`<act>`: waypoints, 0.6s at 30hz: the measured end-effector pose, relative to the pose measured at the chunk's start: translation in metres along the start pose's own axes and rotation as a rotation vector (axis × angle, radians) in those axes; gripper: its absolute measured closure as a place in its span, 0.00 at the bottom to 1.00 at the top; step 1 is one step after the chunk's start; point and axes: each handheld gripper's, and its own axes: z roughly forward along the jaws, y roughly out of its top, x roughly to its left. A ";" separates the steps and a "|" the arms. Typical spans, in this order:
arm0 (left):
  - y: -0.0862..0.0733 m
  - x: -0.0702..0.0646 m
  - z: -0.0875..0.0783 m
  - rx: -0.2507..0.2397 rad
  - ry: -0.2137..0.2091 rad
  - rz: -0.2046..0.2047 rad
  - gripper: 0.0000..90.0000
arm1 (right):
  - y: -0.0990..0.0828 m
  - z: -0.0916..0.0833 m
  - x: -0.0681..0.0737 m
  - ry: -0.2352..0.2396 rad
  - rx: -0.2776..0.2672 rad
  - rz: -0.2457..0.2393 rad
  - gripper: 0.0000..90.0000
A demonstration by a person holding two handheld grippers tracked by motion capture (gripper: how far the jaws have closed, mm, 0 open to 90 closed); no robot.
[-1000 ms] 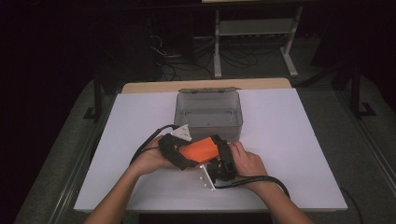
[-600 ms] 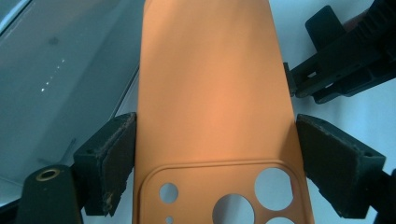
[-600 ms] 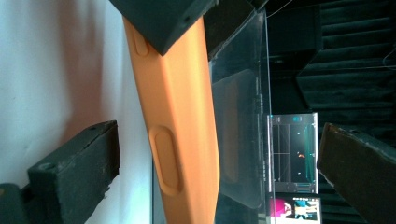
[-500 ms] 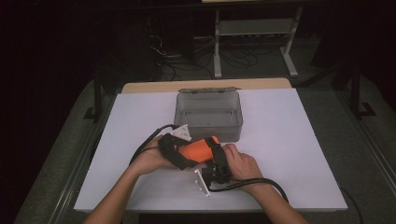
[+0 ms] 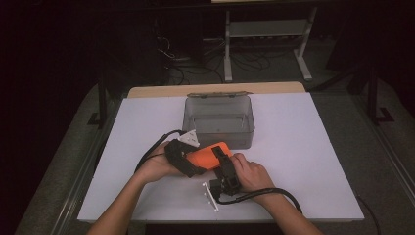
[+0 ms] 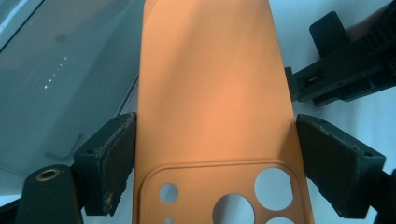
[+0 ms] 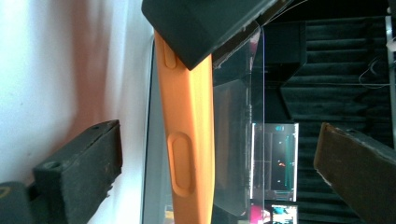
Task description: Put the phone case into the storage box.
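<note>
Near the front edge of the white table [image 5: 313, 147], at about six o'clock in the high view, the right gripper [image 5: 224, 164] lies under the person's right hand [image 5: 250, 172], its cable looping back toward the table edge. Just at its ten o'clock, the left gripper [image 5: 183, 159] sits in the left hand [image 5: 156, 166], and the orange phone case [image 5: 208, 155] bridges the two.

The left gripper view shows what the high view cannot: its jaws are clamped on the long edges of the phone case [image 6: 210, 93], pads pressed to both sides, with the camera cut-outs at the near end. The right gripper [image 6: 345, 65] shows at two o'clock there, beside the case's far end.

The right gripper view sees the phone case [image 7: 187, 121] edge-on, with its side button ridges plain. Its jaws stand wide apart on either side, neither pad touching the case, and a black jaw of the left gripper covers the case's top end.

Farther back, at twelve o'clock from the hands, stands a clear grey plastic box [image 5: 219, 122], lid tipped open at the rear. I cannot tell whether anything lies inside.
</note>
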 end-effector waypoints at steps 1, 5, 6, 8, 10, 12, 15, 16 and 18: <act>0.000 0.000 0.000 0.001 0.000 -0.001 0.17 | 0.000 0.000 0.000 -0.002 0.002 -0.001 0.01; 0.000 -0.001 0.001 0.005 0.001 -0.001 0.17 | 0.000 -0.001 0.001 -0.008 0.004 -0.015 0.04; 0.000 -0.001 0.001 0.004 0.001 -0.001 0.17 | 0.000 -0.001 0.001 -0.008 0.003 -0.017 0.05; 0.000 -0.001 0.001 0.004 0.001 0.000 0.17 | 0.001 -0.001 0.002 -0.009 0.003 -0.016 0.06; 0.000 -0.001 0.001 0.003 0.001 -0.001 0.17 | 0.001 -0.001 0.002 -0.009 0.000 -0.018 0.08; 0.000 -0.001 0.001 0.004 0.001 0.000 0.17 | 0.001 -0.001 0.002 -0.009 0.000 -0.019 0.09; 0.001 -0.001 0.001 0.003 0.001 0.001 0.17 | 0.001 -0.002 0.002 -0.008 -0.001 -0.025 0.12; 0.001 -0.001 0.001 0.003 0.001 0.001 0.17 | 0.001 -0.002 0.002 -0.007 -0.001 -0.027 0.13; 0.000 -0.001 0.001 0.004 0.000 0.000 0.17 | 0.001 -0.002 0.002 -0.010 -0.002 -0.030 0.14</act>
